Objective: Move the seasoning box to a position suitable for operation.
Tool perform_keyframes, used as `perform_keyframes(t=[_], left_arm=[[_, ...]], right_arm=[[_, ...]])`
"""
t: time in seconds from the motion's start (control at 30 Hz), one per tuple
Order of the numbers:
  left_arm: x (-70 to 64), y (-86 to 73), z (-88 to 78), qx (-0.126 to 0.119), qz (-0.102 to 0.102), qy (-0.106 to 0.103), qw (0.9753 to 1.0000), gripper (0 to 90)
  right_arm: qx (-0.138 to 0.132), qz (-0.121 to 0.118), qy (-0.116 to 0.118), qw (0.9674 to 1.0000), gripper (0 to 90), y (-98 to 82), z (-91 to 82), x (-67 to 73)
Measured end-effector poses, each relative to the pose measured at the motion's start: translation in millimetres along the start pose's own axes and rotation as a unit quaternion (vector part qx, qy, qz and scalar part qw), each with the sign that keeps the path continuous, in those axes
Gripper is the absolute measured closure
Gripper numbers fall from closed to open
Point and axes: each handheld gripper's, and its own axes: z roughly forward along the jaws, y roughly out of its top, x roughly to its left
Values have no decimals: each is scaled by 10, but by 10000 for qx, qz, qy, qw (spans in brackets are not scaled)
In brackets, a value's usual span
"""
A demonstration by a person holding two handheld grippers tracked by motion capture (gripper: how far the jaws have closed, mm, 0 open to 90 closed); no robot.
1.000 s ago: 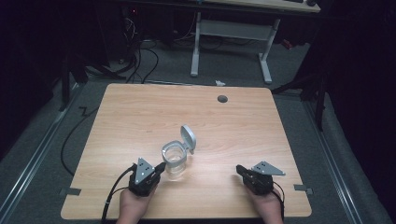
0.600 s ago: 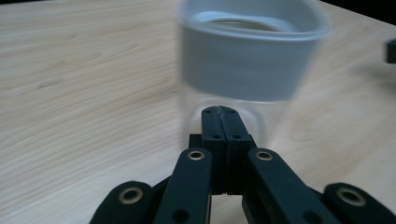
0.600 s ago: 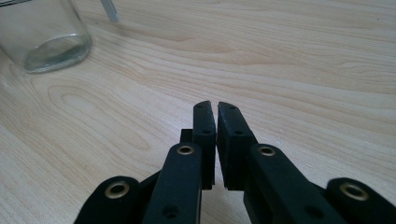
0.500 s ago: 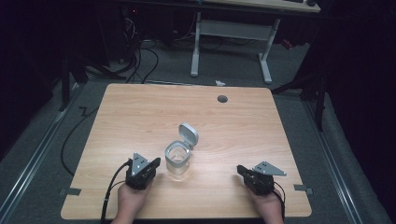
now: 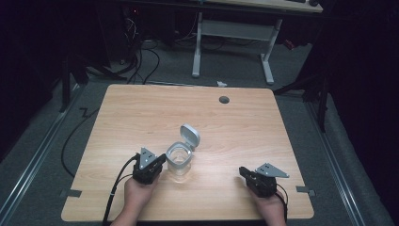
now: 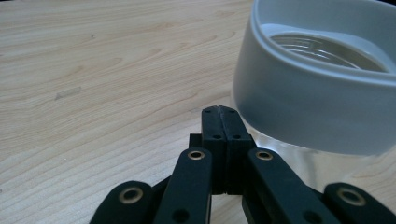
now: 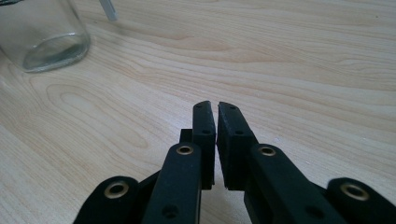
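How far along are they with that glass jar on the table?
The clear glass jar with the grey collar stands upright, its grey flip lid already open. Nothing is in hand: the left gripper sits shut beside the jar, the right gripper shut and apart from it. What remains is unclear.

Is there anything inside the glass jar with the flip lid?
The jar looks empty: with the lid flipped open, clear glass shows through to its base. The grey collar hides its upper wall from the side.

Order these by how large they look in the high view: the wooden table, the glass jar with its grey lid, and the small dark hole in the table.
1. Wooden table, by far the largest.
2. Glass jar with its flipped-open grey lid.
3. Dark hole, the smallest.
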Motion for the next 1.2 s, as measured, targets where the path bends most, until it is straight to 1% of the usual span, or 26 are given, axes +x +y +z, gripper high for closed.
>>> perform_keyframes(t=[0.1, 0.17, 0.2, 0.27, 0.3, 0.33, 0.47, 0.57, 0.73, 0.77, 0.8, 0.87, 0.9, 0.93, 1.03, 1.07, 1.1, 1.13, 1.17, 1.2], left_arm=[[-40, -15, -39, 2, 21, -49, 10000, 900], [-96, -50, -95, 25, 17, -140, 9999, 900], [-96, -50, -95, 25, 17, -140, 9999, 900], [-138, -85, -134, 56, 20, -216, 9997, 900], [-182, -125, -162, 94, 28, -293, 9995, 900], [-182, -125, -162, 94, 28, -293, 9995, 900], [-250, -190, -190, 169, 2, -415, 9990, 900], [-287, -223, -204, 241, 51, -515, 9984, 900], [-288, -225, -213, 205, 0, -581, 9981, 886], [-270, -224, -226, 204, 37, -578, 9981, 858], [-270, -224, -226, 204, 37, -578, 9981, 850], [-262, -215, -260, 191, -38, -602, 9980, 847], [-263, -227, -312, 164, -34, -634, 9978, 845], [-263, -227, -312, 164, -34, -634, 9978, 847], [-267, -255, -399, 186, -54, -688, 9974, 866], [-276, -269, -419, 229, -49, -724, 9971, 898], [-287, -280, -429, 261, -29, -746, 9969, 898], [-297, -287, -432, 296, -29, -786, 9965, 900], [-313, -292, -428, 344, -49, -816, 9961, 900], [-331, -303, -418, 376, -33, -856, 9956, 900]], right_arm=[[-8, 12, 1, 10000, 860, 2, 1, -2], [-11, 3, -7, 10000, 860, 3, 5, -6], [-11, 3, -7, 10000, 860, 3, 5, -6], [2, -6, -11, 10000, 859, 0, 7, -6], [4, 3, -8, 10000, 858, -1, 10, -3], [4, 3, -8, 10000, 858, -1, 10, -3], [-10, -8, 1, 10000, 855, -2, 16, 1], [-22, 11, 22, 10000, 855, -3, 21, 12], [-43, -7, 6, 10000, 854, 22, 28, 54], [-63, -4, -29, 10000, 858, 48, 47, 84], [-63, -4, -29, 10000, 858, 48, 47, 84], [-73, 97, -76, 9999, 880, 89, 76, 124], [-62, 126, -158, 9998, 900, 147, 119, 177], [-62, 126, -158, 9998, 900, 147, 119, 177], [-125, 52, -156, 9998, 900, 252, 175, 275], [-201, -64, -177, 9996, 900, 328, 221, 339], [-201, -64, -177, 9996, 900, 328, 221, 339], [-210, -87, -160, 9996, 900, 367, 254, 362], [-231, -48, -115, 9997, 900, 446, 327, 400], [-231, -48, -115, 9997, 900, 446, 327, 400]])
